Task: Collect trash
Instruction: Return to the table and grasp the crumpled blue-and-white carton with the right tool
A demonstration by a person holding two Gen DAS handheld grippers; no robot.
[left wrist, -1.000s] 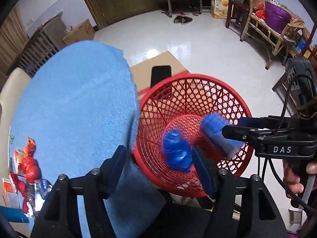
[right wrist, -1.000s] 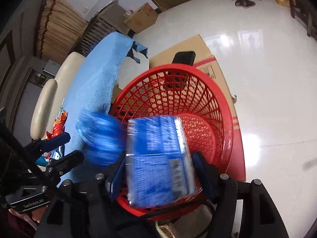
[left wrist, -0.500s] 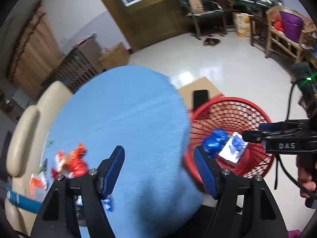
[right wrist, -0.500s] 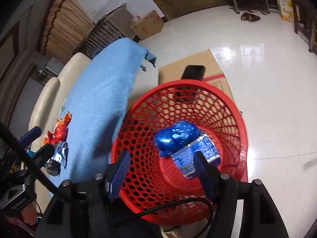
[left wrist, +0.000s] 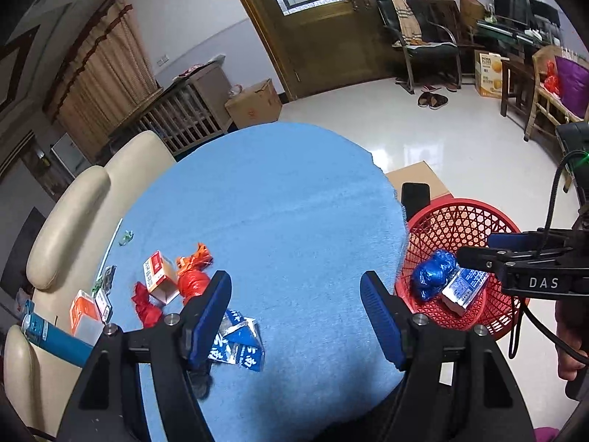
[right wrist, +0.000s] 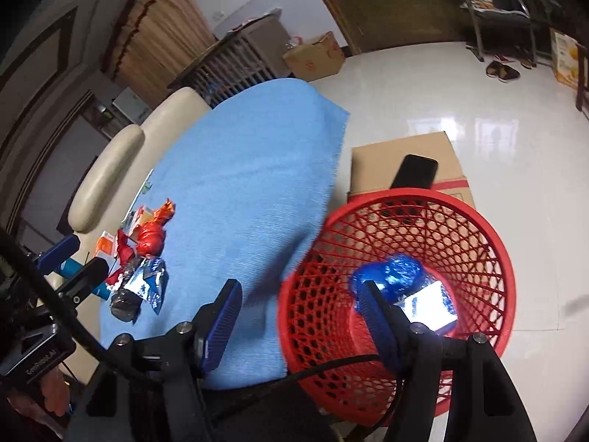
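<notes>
Blue cloth (left wrist: 279,221) strewn with wrappers (left wrist: 235,342), red basket (right wrist: 489,243) beside (white tiled floor (left wrist: 441,136)), both tongs (left wrist: 294,316) (right wrist: 302,324) wide, empty.

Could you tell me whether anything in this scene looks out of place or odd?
Yes: a black phone lies on the cardboard box right behind the red basket, close to where trash is dropped. Otherwise, wrappers remain scattered on the blue cloth, as expected.

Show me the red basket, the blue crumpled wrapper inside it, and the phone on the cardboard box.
red basket (right wrist: 475,213), right wrist view, far rim.
blue wrapper (right wrist: 395,272), right wrist view, middle of the crumpled ball.
phone (right wrist: 416,171), right wrist view, centre of its dark face.
</notes>
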